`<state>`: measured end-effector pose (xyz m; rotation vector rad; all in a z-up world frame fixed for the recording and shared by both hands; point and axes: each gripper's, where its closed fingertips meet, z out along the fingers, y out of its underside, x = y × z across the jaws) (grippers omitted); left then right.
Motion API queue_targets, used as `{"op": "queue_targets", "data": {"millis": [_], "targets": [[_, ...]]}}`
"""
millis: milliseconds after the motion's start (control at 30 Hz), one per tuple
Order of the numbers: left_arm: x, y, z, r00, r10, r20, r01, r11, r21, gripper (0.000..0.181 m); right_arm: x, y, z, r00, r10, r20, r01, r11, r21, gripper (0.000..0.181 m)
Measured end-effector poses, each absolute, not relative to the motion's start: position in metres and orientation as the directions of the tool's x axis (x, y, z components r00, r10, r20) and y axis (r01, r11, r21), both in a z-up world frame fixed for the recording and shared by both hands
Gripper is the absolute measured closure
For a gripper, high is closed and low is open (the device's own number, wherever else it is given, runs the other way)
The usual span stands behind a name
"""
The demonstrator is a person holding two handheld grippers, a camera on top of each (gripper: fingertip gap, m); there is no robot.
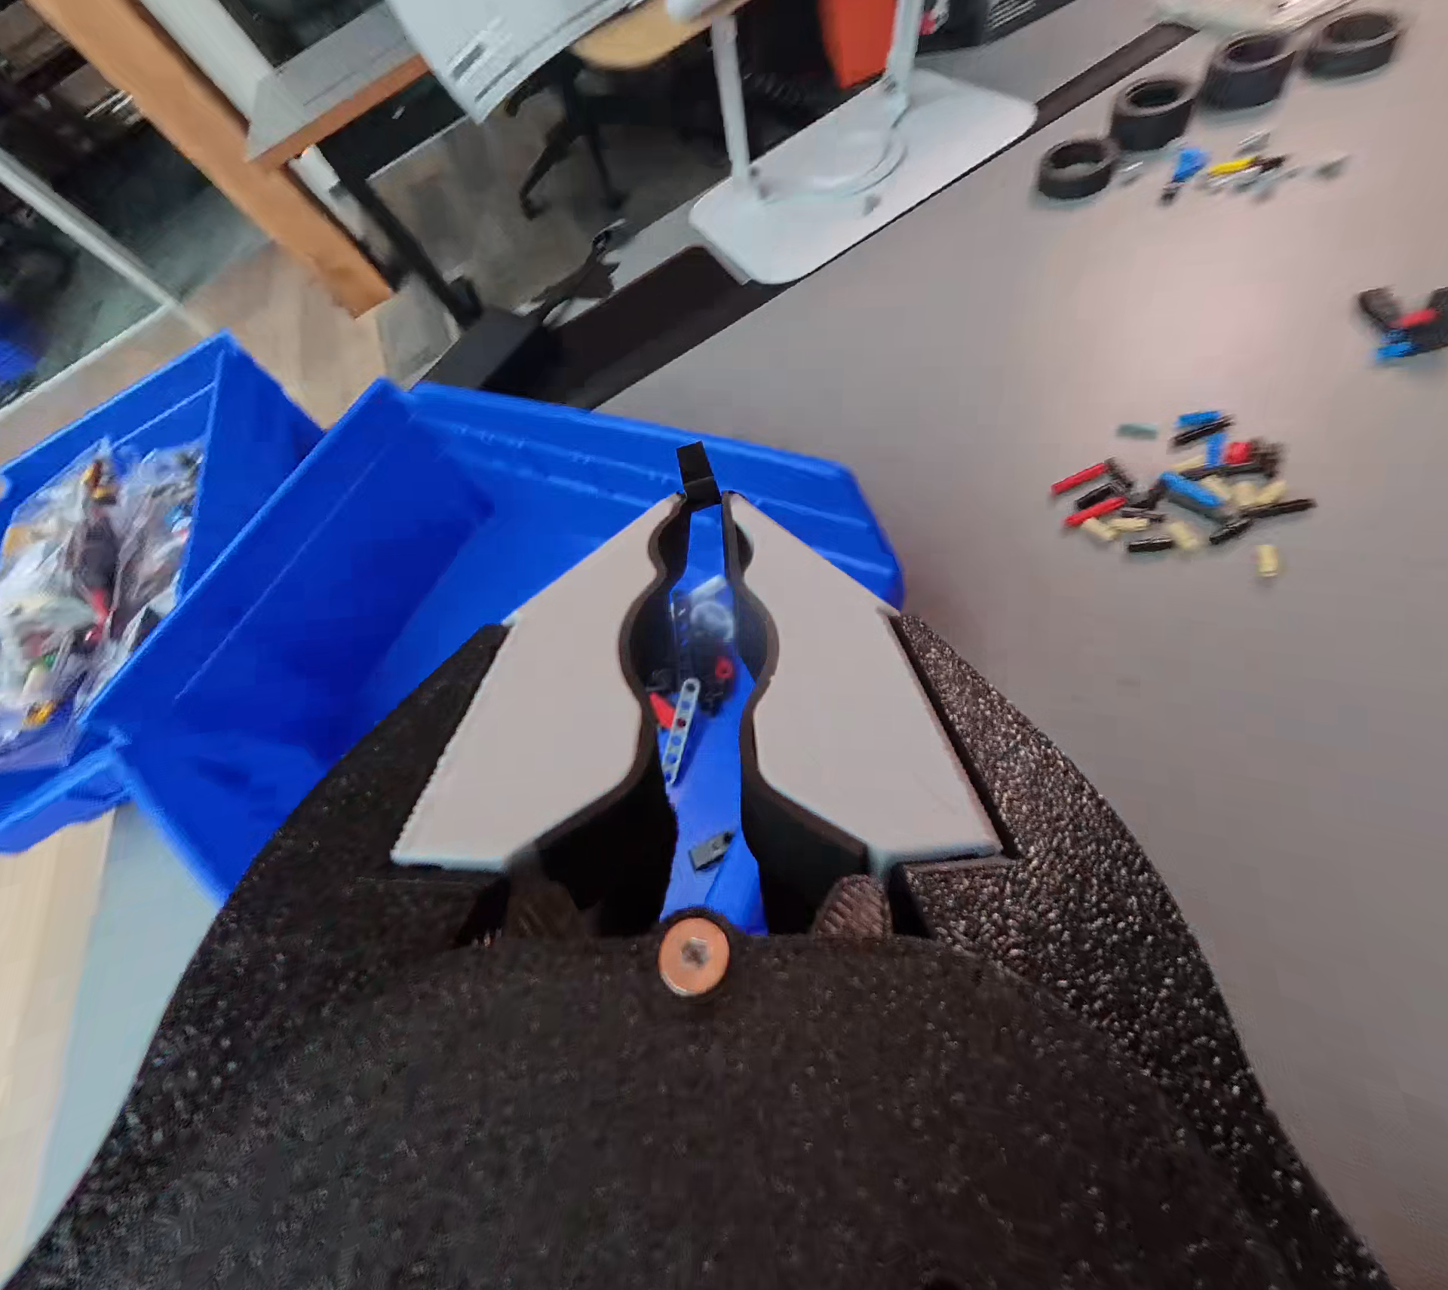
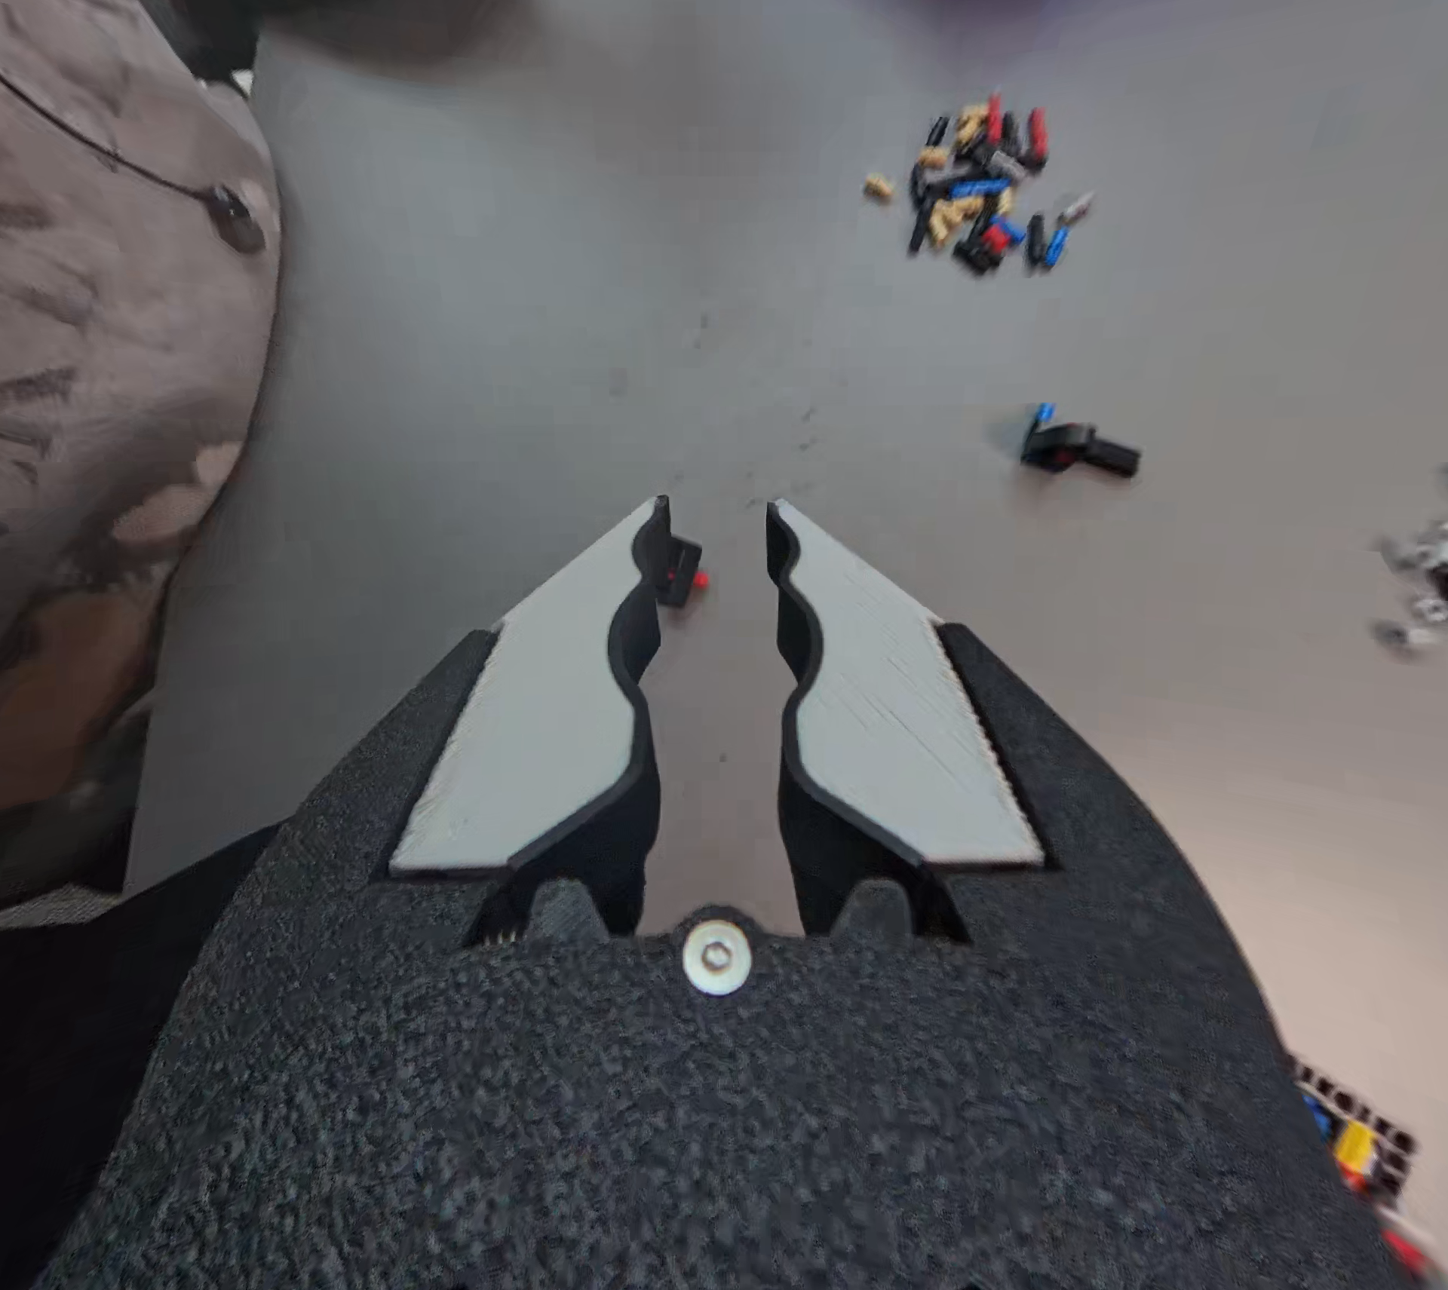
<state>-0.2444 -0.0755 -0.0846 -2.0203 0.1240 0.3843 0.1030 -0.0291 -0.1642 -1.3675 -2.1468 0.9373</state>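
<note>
Left gripper (image 1: pixel 700 499) pinching black piece (image 1: pixel 693 467), above blue bin's rim (image 1: pixel 548 406)

Two blue bins (image 1: pixel 439 547), four black tyres (image 1: pixel 1152 115), one lamp (image 1: pixel 862 156).

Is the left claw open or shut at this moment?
Shut. The left claw has its tips pressed on a small black piece, held above the blue bin.

The right hand-held gripper (image 2: pixel 717 508) hangs over the grey tabletop (image 2: pixel 548 312), jaws apart. A small black-and-red brick (image 2: pixel 680 571) sits touching its left finger (image 2: pixel 548 696). A loose pile of pins (image 2: pixel 983 187) lies well apart.
</note>
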Motion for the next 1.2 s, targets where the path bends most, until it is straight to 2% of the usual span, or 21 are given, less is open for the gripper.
{"op": "queue_targets", "data": {"millis": [67,200,233,267,400,467,533,633,733,867,933,1000,1067,1133,1167,1200], "targets": [[-0.266,-0.082,-0.103,0.939,0.14,-0.314,-0.19,-0.55,-0.813,0.173,0.119,-0.04,-0.193,-0.418,0.908,-0.024,0.683,0.297,-0.667,0.156],[-0.284,-0.083,-0.123,0.921,0.192,-0.338,-0.152,-0.624,-0.767,0.172,0.119,-0.043,-0.218,-0.369,0.928,0.045,0.718,0.316,-0.62,0.152],[-0.285,-0.082,-0.125,0.92,0.198,-0.339,-0.149,-0.623,-0.768,0.163,0.117,-0.041,-0.221,-0.363,0.93,0.06,0.721,0.322,-0.613,0.151],[-0.283,-0.08,-0.124,0.921,0.199,-0.335,-0.151,-0.611,-0.777,0.156,0.115,-0.04,-0.224,-0.359,0.93,0.076,0.722,0.328,-0.609,0.161],[-0.251,-0.068,-0.095,0.957,0.138,-0.254,-0.172,-0.433,-0.885,0.149,0.105,-0.037,-0.214,-0.364,0.924,0.118,0.674,0.349,-0.651,0.168],[-0.218,-0.061,-0.078,0.986,0.019,-0.168,-0.154,-0.309,-0.938,0.153,0.093,-0.03,-0.198,-0.336,0.919,0.208,0.614,0.381,-0.691,0.168],[-0.169,-0.056,-0.067,0.983,-0.185,-0.016,-0.055,-0.206,-0.977,0.156,0.077,-0.021,-0.172,-0.272,0.896,0.35,0.509,0.443,-0.738,0.168],[-0.092,-0.054,-0.071,0.833,-0.494,0.25,0.142,-0.246,-0.959,0.155,0.054,-0.017,-0.127,-0.139,0.803,0.58,0.334,0.589,-0.736,0.168],[-0.033,-0.055,-0.084,0.608,-0.629,0.485,0.282,-0.4,-0.872,0.152,0.036,-0.022,-0.093,-0.006,0.613,0.79,0.233,0.769,-0.595,0.168],[0.009,-0.06,-0.084,0.331,-0.662,0.672,0.404,-0.544,-0.735,0.15,0.016,-0.043,-0.079,0.077,0.297,0.952,0.153,0.94,-0.306,0.168],[0.012,-0.06,-0.082,0.248,-0.644,0.724,0.448,-0.586,-0.675,0.15,0.008,-0.05,-0.084,0.085,0.216,0.973,0.133,0.965,-0.226,0.168],[0.012,-0.06,-0.087,0.232,-0.633,0.738,0.45,-0.603,-0.659,0.153,0.003,-0.056,-0.089,0.082,0.182,0.98,0.111,0.975,-0.19,0.168],[0.013,-0.062,-0.091,0.236,-0.633,0.738,0.434,-0.611,-0.663,0.164,0.001,-0.058,-0.095,0.066,0.175,0.982,0.107,0.978,-0.182,0.168],[0.012,-0.062,-0.094,0.27,-0.642,0.718,0.413,-0.596,-0.689,0.164,0.001,-0.057,-0.098,0.064,0.208,0.976,0.094,0.972,-0.213,0.168],[0.012,-0.061,-0.094,0.292,-0.657,0.695,0.406,-0.573,-0.712,0.165,0.001,-0.055,-0.097,0.067,0.293,0.954,0.082,0.951,-0.298,0.167],[0.011,-0.061,-0.092,0.318,-0.674,0.666,0.404,-0.539,-0.739,0.165,0.001,-0.054,-0.095,0.061,0.426,0.903,0.06,0.901,-0.429,0.168]]}}
